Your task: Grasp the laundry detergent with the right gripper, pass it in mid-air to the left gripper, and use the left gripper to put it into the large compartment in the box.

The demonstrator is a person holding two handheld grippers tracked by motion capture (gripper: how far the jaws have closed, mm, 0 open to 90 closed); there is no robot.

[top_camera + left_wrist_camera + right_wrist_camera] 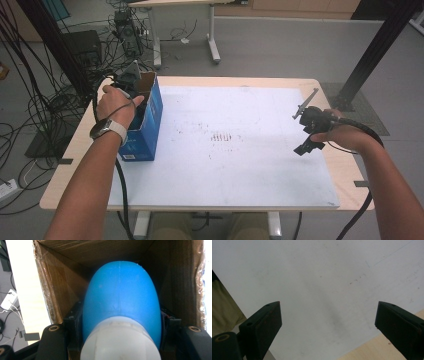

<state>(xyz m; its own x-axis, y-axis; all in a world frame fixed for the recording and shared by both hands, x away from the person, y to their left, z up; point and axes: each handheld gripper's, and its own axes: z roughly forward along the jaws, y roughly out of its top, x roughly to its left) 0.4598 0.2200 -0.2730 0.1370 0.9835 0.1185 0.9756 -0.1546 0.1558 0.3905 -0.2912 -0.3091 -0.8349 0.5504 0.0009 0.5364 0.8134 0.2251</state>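
The surface (240, 165) carries a blue box (150, 127) at 9 o'clock. Inside the box, the left hand-held gripper (131, 80) holds a blue bulb (121, 302) tightly between its jaws. At 3 o'clock, the right hand-held gripper (328, 322) stands wide with nothing in it.

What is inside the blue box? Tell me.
A blue and white object, clamped in the left gripper, sits in the blue box. Whatever lies beneath it is covered.
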